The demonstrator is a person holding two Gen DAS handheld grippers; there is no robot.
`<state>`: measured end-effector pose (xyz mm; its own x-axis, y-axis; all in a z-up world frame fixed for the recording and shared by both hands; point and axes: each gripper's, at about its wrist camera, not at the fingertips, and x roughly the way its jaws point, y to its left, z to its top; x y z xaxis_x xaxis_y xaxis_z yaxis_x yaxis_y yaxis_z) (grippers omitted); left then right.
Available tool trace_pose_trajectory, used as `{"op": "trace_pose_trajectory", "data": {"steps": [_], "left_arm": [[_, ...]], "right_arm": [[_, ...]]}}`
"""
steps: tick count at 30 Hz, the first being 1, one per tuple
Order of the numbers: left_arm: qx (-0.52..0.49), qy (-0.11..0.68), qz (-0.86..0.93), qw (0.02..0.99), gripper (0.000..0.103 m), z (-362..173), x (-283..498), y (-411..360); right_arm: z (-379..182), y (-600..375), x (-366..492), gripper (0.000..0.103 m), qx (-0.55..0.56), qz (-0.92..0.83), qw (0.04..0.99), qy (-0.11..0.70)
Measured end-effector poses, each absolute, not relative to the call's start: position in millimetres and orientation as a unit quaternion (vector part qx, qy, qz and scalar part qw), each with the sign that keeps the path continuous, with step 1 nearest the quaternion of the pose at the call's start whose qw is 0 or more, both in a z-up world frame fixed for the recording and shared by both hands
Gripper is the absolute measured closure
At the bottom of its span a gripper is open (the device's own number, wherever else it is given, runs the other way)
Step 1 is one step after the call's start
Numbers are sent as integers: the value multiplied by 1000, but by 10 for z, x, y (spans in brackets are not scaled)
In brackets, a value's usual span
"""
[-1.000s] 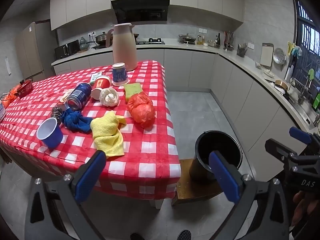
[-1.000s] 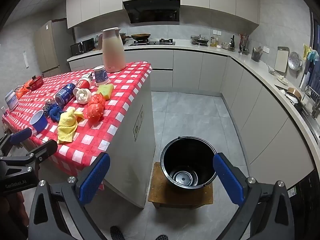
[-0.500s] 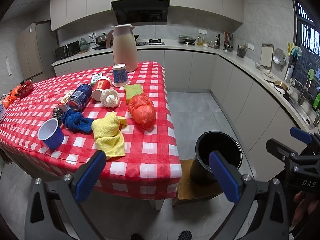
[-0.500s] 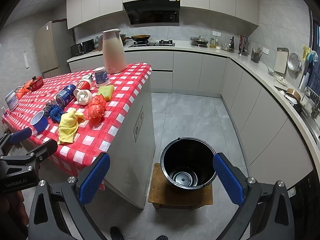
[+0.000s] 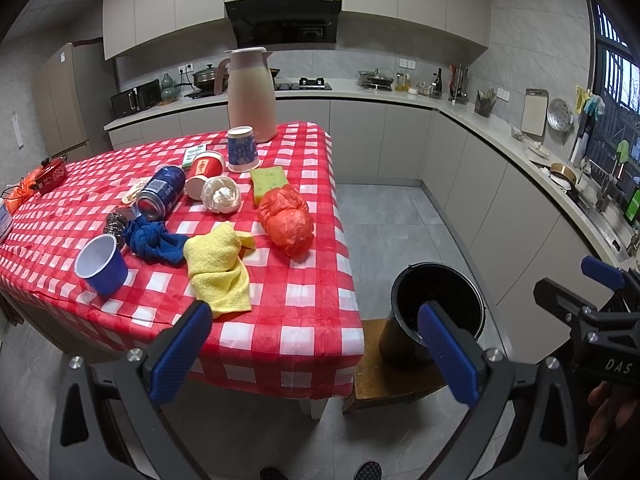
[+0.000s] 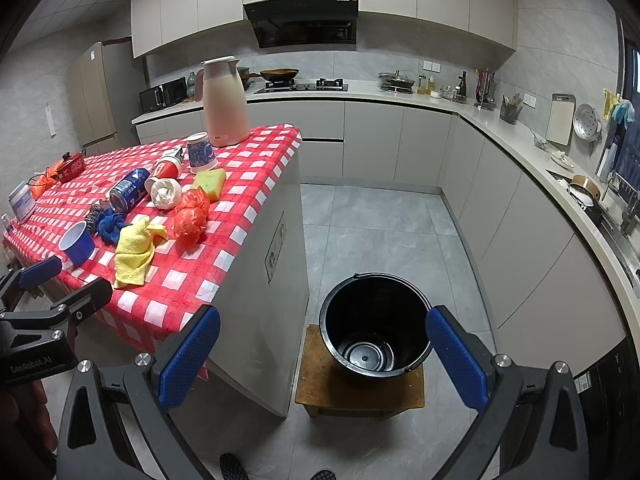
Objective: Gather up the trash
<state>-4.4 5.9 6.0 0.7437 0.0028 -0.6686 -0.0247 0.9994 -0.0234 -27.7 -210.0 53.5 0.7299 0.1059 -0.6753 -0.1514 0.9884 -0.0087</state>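
A table with a red checked cloth carries a crumpled red plastic bag, a yellow cloth, a blue rag, a tipped blue can, a white wad, a tipped red cup and a blue cup. An empty black bucket stands on a low wooden stool right of the table. My left gripper is open and empty before the table's near edge. My right gripper is open and empty above the floor near the bucket.
A pink jug, a patterned cup and a green sponge stand farther back on the table. Kitchen counters run along the back and right walls. Grey tiled floor lies between table and counters.
Both views have shifted very slightly; the table items sit a little nearer in the left wrist view. Both grippers stay open and empty.
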Motion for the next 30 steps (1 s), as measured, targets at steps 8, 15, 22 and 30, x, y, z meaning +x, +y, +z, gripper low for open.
{"op": "trace_pose_trajectory", "data": {"steps": [8, 15, 22, 30], "left_arm": [[-15, 356, 11, 934, 0, 45, -45, 65], [-20, 356, 20, 934, 0, 32, -45, 97], [-21, 356, 21, 934, 0, 36, -45, 96], [-22, 356, 20, 934, 0, 29, -38, 94]], "right_arm": [[512, -2081, -258, 0, -32, 71, 929, 361], [500, -2041, -221, 0, -38, 76, 929, 360], [483, -2026, -203, 0, -40, 79, 928, 361], [474, -2030, -192, 0, -39, 78, 928, 361]]}}
